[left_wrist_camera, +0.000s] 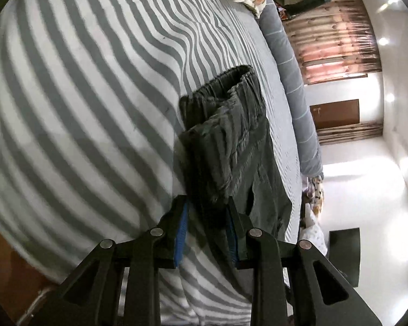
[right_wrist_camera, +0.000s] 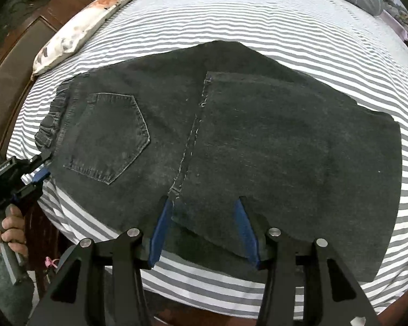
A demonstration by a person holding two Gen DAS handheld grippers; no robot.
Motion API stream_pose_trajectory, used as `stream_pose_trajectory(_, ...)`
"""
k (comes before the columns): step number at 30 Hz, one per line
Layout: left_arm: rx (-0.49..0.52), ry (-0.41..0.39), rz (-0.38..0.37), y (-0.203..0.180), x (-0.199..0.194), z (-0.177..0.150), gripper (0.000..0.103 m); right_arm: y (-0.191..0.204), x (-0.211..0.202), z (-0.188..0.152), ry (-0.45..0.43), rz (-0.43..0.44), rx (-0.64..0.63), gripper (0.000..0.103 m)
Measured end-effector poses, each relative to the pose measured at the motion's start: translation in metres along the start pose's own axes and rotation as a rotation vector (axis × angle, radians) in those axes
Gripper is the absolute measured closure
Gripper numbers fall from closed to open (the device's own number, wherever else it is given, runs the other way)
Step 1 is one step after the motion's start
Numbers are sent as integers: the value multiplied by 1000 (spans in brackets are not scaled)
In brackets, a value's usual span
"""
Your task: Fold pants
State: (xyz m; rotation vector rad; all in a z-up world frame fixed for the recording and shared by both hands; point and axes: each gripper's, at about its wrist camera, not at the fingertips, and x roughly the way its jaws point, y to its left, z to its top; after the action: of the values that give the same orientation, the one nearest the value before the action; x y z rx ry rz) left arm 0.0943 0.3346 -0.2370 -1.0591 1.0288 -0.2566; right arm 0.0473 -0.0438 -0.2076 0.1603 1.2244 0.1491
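Note:
Dark grey denim pants (right_wrist_camera: 258, 135) lie folded on the striped bed sheet (right_wrist_camera: 258, 21), back pocket up, with one leg doubled over toward the waist. My left gripper (right_wrist_camera: 42, 169) sits at the elastic waistband corner on the left. In the left wrist view the pants (left_wrist_camera: 231, 135) fill the gap between the blue pads, so my left gripper (left_wrist_camera: 206, 201) is shut on them. My right gripper (right_wrist_camera: 202, 202) stands open over the near edge of the folded leg. That cloth lies flat between its fingers and is not pinched.
A floral pillow (right_wrist_camera: 76, 27) lies by the wooden headboard (right_wrist_camera: 19, 54). A grey bolster (left_wrist_camera: 293, 81) runs along the far edge of the bed, with white floor (left_wrist_camera: 367, 190) beyond it. A person's hand (right_wrist_camera: 11, 222) holds the left gripper's handle.

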Motion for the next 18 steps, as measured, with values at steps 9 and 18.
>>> stream_pose_trajectory(9,-18,13,-61,3,17,21,75,11,12,10,-13,-26,-1,56)
stream_pose_trajectory(18,133,-47,4,-30,12,15,81,14,19,14,-13,-41,-20,54)
